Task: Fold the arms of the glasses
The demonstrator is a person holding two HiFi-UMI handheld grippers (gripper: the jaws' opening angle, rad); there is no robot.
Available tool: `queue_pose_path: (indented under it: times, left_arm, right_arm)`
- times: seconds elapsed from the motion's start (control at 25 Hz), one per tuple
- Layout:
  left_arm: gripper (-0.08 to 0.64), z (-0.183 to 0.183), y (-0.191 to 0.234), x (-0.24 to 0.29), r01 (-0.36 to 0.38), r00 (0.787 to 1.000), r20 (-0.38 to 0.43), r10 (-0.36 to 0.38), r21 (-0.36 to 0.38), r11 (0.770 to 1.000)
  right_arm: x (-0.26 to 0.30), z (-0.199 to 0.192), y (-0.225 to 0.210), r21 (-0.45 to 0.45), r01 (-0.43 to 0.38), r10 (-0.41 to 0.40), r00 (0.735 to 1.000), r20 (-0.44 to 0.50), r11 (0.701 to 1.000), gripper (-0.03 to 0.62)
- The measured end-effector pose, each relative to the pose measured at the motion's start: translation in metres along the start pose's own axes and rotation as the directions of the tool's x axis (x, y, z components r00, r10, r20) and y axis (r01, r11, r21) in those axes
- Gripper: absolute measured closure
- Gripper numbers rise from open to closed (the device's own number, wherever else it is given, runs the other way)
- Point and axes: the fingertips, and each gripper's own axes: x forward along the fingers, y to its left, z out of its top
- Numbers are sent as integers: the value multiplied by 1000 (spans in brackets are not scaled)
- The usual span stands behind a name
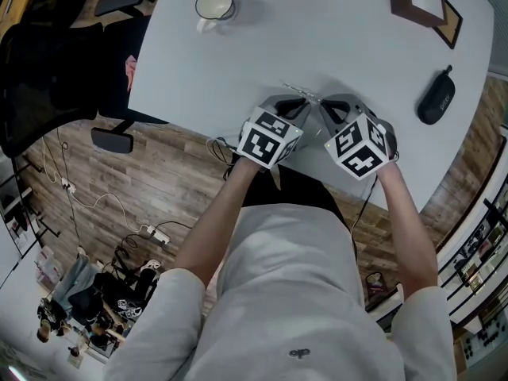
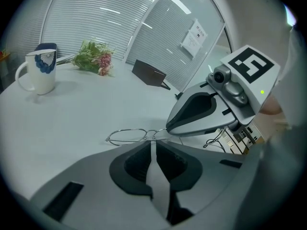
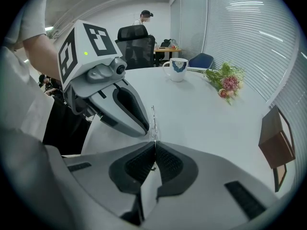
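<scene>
Two pairs of fingers [image 2: 136, 164] are closed on the thin wire glasses [image 2: 127, 135]. My left gripper [image 2: 152, 143] pinches by the bridge and my right gripper [image 3: 154, 145] clamps the frame edge-on. They sit near the edge of the smooth, pale desk [image 1: 333, 46]. A white mug [image 1: 214, 5] and a black oval case [image 1: 436, 95] stand well apart from them. Slatted blinds [image 2: 96, 18] line the room.

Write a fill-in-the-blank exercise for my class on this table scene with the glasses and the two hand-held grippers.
1. The right gripper is shut on the thin wire of the ___.
2. The black case lies to the ___ of the right gripper.
3. The white mug stands ___, its mouth facing up.
Missing words: glasses; right; upright.
</scene>
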Motion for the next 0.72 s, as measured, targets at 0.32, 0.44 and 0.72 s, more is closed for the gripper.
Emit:
queue_pose_path:
  times: [0.32,0.44,0.72]
  left_arm:
    - [512,-7,-11,-16,9,1000,-8,-9,25,1000]
    - [512,-18,-28,-24,67,998,-18,-66,41,997]
    - [512,-45,-55,-31,109,993,-58,-105,72,991]
  right_arm:
    - [3,0,-3,14,5,-5,1000,1,1000,581]
    - [3,0,-3,13,9,-9,1000,0,1000,581]
    - [2,0,-3,-2,16,-16,1000,-2,1000,581]
